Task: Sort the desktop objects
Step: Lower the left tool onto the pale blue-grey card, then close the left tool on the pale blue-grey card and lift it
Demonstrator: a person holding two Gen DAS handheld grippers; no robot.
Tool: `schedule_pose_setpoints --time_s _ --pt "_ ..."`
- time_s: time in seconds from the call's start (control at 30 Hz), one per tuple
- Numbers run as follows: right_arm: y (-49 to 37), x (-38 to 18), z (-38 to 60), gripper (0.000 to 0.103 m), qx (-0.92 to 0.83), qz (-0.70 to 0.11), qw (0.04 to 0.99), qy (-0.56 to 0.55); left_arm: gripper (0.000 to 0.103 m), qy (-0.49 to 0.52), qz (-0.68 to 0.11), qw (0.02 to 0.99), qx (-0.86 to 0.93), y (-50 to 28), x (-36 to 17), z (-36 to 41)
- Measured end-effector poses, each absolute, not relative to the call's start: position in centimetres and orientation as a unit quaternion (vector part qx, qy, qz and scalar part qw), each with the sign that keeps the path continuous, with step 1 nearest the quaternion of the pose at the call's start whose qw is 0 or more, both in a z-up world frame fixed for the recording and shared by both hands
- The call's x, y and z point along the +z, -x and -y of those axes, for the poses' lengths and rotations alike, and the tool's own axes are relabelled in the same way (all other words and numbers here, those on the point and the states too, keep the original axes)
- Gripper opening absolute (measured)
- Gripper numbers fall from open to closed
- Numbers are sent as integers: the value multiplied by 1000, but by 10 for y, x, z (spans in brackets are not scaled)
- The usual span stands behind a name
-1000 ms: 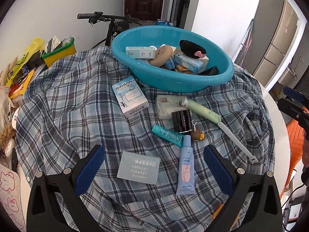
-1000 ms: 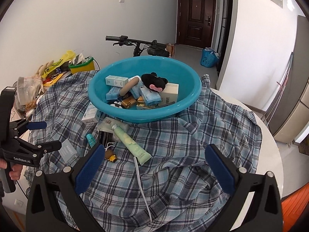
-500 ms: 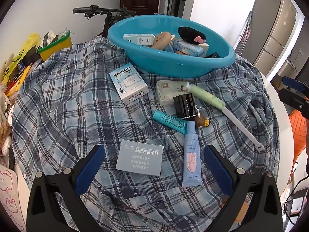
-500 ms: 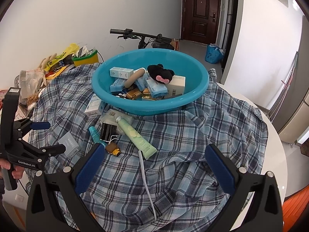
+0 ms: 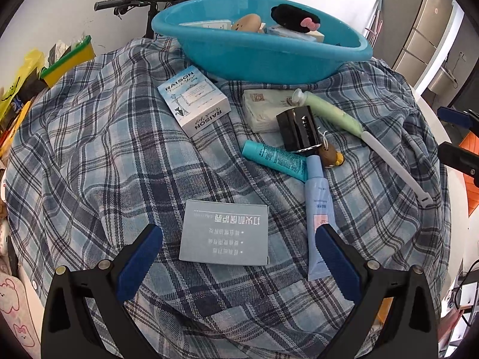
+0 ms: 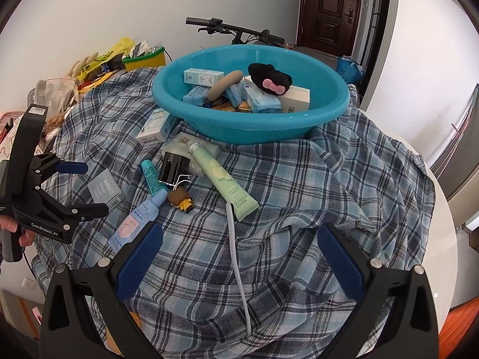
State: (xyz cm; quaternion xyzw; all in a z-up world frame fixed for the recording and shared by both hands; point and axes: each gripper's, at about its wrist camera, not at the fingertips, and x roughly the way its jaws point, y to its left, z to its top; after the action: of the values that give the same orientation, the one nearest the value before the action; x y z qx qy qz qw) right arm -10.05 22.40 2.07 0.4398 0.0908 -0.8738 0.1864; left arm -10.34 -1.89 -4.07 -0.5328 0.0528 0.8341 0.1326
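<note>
Across the round white table (image 6: 446, 209) a blue plaid cloth (image 5: 98, 161) lies rumpled, with a bicycle (image 6: 236, 31) and a dark door (image 6: 329, 9) behind. At the far edge sits a turquoise plastic basin (image 6: 251, 119) filled with boxes. My left claw (image 5: 239, 257) hangs spread over a flat grey-blue card box (image 5: 224, 236) near the front edge, beside a pale blue tube (image 5: 318, 218). My right claw (image 6: 239, 257) is spread too, above a white strap (image 6: 238, 269). A white box (image 5: 194, 100) reads "RAISON".
</note>
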Motion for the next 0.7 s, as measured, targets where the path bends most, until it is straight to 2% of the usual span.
schedule_pose_setpoints --time_s 0.23,0.43,0.53,0.7 --pt "105 6 -223 97 -865 -90 193 -455 102 544 -53 138 826 111 -61 24" --pt "107 8 -226 93 -865 -85 195 -454 83 546 -58 138 824 112 -63 24" --pt "107 11 -227 93 -868 -85 194 -450 69 541 -53 133 828 112 -60 25" --pt "107 12 -227 93 -868 -86 193 -449 67 543 -48 136 827 113 -59 27"
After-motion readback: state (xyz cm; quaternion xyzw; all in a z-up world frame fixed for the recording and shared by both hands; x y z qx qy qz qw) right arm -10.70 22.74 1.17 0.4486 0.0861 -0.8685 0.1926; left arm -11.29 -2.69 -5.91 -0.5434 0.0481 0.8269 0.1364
